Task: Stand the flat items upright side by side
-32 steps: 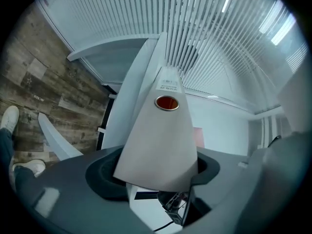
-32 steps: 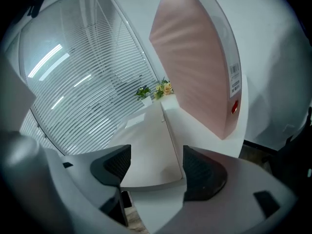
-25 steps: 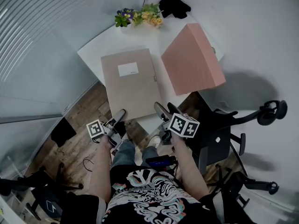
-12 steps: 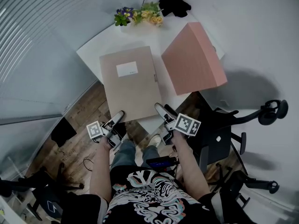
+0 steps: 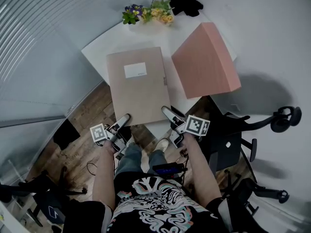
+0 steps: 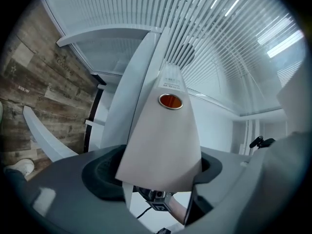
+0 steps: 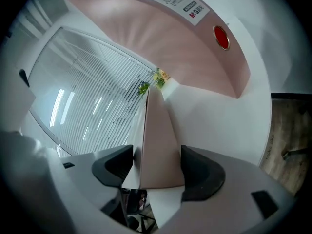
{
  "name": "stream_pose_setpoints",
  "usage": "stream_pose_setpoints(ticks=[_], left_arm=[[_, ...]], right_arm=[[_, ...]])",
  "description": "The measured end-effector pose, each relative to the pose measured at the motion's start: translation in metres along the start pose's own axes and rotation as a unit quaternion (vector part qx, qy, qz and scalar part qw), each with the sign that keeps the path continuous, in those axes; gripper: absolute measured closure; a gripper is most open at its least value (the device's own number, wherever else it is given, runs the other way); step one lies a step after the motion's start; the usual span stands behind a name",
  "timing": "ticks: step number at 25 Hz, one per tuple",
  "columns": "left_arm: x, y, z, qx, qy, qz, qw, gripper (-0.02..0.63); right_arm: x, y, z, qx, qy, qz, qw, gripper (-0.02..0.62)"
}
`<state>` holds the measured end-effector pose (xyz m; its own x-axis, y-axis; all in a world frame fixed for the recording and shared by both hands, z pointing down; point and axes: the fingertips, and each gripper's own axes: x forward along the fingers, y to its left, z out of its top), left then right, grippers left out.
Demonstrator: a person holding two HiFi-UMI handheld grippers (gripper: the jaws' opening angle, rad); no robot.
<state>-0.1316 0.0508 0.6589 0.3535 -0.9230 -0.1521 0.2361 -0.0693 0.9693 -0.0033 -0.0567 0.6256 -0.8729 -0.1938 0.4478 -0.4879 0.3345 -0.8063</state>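
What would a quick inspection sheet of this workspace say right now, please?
Surface: white table, no marks seen.
Job's things: beige file lying flat, near edge past the table's edge; pink file lying to its right; neither upright yet.
Clutter: flowers and a black cloth at the far edge.
Tools: left tool grips the beige file's near left corner, jaws just eased wider; right tool grips its near right corner, jaws just closed further.
Cables: one loose cable on the wood floor, left.
Surroundings: blinds; office chairs on the right.
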Motion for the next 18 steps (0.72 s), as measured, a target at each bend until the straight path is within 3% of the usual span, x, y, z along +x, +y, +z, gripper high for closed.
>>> stream_pose_setpoints(ticks=[6,11,18], left_arm=[[0.001,-0.001,0.001,0.003,0.008,0.008,0.9999,0.254],[-0.002,0.004,0.002,-0.006,0.01,0.006,0.9999,0.239],[-0.001,0.008,0.003,0.006,0.012,0.019,0.9997,0.224]], right_arm=[[0.001,0.002,-0.004,0.022,-0.002,0.036,0.999,0.261],[0.003,0.001,-0.016,0.025,0.014,0.041,0.999,0.23],[0.002,0.002,-0.014,0.033,-0.002,0.056,0.998,0.268]])
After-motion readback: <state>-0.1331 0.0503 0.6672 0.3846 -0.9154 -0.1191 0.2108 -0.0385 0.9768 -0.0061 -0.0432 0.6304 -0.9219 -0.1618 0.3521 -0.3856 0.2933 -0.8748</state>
